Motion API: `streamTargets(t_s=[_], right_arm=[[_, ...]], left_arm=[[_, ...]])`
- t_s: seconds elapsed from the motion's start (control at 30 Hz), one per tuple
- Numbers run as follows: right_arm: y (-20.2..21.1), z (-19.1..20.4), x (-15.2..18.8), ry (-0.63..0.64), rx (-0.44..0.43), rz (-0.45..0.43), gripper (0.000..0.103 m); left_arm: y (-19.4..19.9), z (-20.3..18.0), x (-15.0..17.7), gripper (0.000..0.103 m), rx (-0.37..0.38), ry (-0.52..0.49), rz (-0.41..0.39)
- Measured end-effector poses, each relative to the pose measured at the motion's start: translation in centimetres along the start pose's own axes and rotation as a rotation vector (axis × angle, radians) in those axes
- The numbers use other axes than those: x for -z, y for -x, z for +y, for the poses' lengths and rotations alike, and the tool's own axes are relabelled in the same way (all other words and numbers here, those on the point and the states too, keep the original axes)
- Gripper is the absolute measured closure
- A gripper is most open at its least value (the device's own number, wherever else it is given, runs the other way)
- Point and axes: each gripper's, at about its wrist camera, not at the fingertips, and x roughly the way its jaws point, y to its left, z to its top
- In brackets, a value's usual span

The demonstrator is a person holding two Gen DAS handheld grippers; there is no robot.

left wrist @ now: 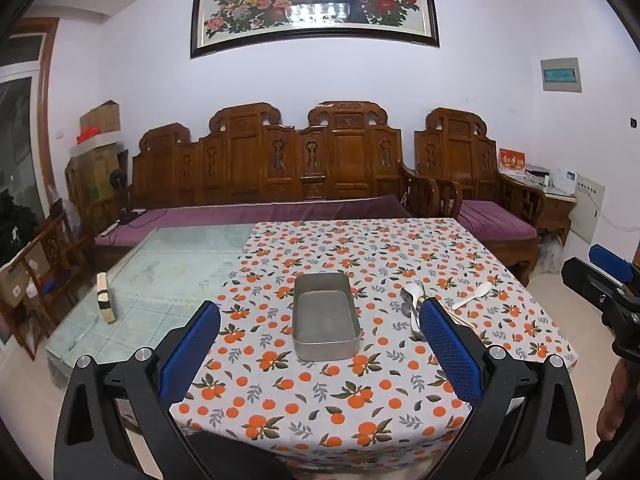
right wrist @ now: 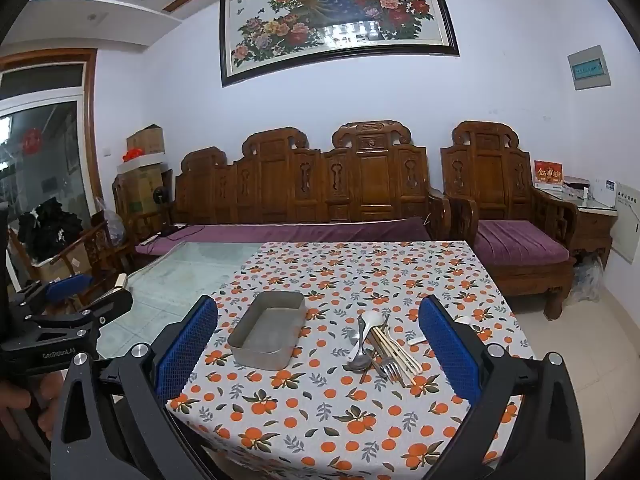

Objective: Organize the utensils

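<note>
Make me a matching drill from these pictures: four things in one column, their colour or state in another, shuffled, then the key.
Things:
1. metal tray
2. utensil pile
3. lone white spoon
4. right gripper

States:
A. jaws wide open, holding nothing
B. lying apart, to the right of the pile
C. empty
D. heaped on the tablecloth, right of the tray

Pairs: 1-C, 2-D, 3-B, 4-A
</note>
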Motion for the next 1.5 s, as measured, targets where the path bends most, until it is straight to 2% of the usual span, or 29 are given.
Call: streamTargets(t_s=[1.13,1.5], right_arm=[[0.1,0.0,0.2,-0.008,-0.003,-0.002,0.003],[0.2,0.0,0.1,-0.009,-0.003,-0.003,0.003]], left_arm=[[0.0,-0.2,0.0,0.006,-0.002,-0.007,-0.003],[0.8,-2.2,-0.6,0.006,0.002,-0.012,-0.012]])
